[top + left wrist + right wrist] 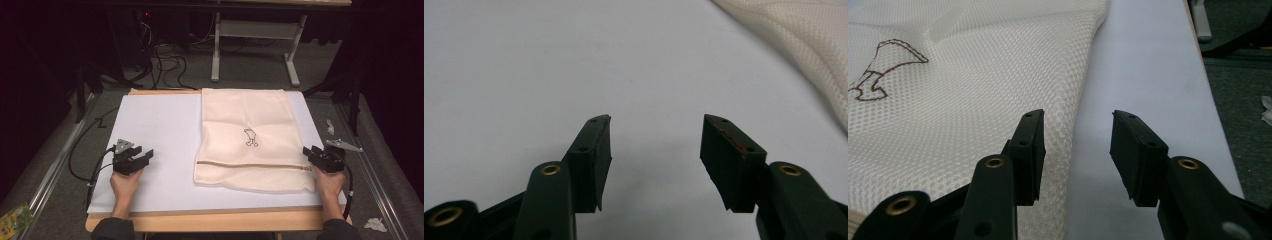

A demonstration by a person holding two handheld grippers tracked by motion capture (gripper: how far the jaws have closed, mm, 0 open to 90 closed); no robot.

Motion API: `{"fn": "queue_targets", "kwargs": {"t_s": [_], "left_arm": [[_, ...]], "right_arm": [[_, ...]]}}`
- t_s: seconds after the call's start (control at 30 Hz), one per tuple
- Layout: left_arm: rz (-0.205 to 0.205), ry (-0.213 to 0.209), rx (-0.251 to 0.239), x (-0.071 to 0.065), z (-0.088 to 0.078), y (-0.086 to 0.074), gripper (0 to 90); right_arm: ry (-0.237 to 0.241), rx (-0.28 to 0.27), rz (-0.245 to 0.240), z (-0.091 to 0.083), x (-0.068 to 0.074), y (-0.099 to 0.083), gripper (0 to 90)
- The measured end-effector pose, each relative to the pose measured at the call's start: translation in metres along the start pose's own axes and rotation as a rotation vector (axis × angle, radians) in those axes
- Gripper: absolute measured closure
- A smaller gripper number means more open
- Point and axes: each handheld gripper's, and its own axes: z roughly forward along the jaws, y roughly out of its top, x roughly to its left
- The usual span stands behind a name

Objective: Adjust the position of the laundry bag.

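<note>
Cream mesh bag (250,140), zipped, small embroidered figure, lies flat.

Your left gripper (146,156) and right gripper (309,151) sit low at the near corners, fingers (596,150) spread, nothing between.

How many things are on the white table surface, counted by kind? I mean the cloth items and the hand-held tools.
Cream mesh laundry bag with a zipper and a small dark embroidered figure: 1
Black two-jaw hand-held grippers, left claw and right claw, both open: 2
Total: 3
</note>
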Motion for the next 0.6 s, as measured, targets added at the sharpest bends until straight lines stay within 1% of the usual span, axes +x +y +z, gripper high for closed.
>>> {"fn": "queue_targets", "kwargs": {"t_s": [0.1,0.13,0.17,0.2,0.23,0.27,0.3,0.33,0.37,0.47,0.5,0.53,0.6], "left_arm": [[0.001,-0.016,0.005,-0.002,-0.001,0.003,46.4],[0.002,-0.021,0.003,-0.005,-0.001,0.004,46.3],[0.006,-0.029,0.005,-0.007,-0.001,0.006,46.1],[0.009,-0.048,0.007,-0.012,0.0,0.009,45.9],[0.013,-0.057,0.012,-0.014,0.001,0.01,45.6],[0.013,-0.057,0.012,-0.014,0.001,0.01,45.6],[0.014,-0.063,0.016,-0.017,0.002,0.011,45.6],[0.016,-0.061,0.026,-0.02,0.003,0.012,45.6],[0.017,-0.065,0.031,-0.022,0.004,0.014,45.7],[0.032,-0.08,0.045,-0.029,0.007,0.016,45.6],[0.059,-0.085,0.047,-0.034,0.008,0.018,44.6],[0.059,-0.085,0.047,-0.034,0.008,0.018,44.6],[0.074,-0.097,0.052,-0.039,0.009,0.02,44.4]], "right_arm": [[0.004,0.013,0.007,-0.001,0.001,0.001,58.1],[0.003,0.022,-0.002,-0.001,0.002,0.002,58.1],[0.01,0.026,-0.013,-0.003,0.003,0.003,58.1],[0.014,0.028,-0.009,-0.004,0.004,0.004,58.0],[0.019,0.026,-0.016,-0.005,0.004,0.005,58.0],[0.019,0.026,-0.016,-0.005,0.004,0.005,58.0],[0.021,0.034,-0.013,-0.006,0.005,0.006,58.0],[0.021,0.034,-0.013,-0.006,0.005,0.006,58.0],[0.022,0.042,-0.023,-0.007,0.006,0.008,58.0],[0.027,0.044,-0.025,-0.01,0.007,0.01,57.9],[0.034,0.048,-0.027,-0.011,0.008,0.01,58.0],[0.036,0.054,-0.028,-0.011,0.008,0.01,58.4],[0.039,0.062,-0.028,-0.01,0.008,0.01,58.9]]}}
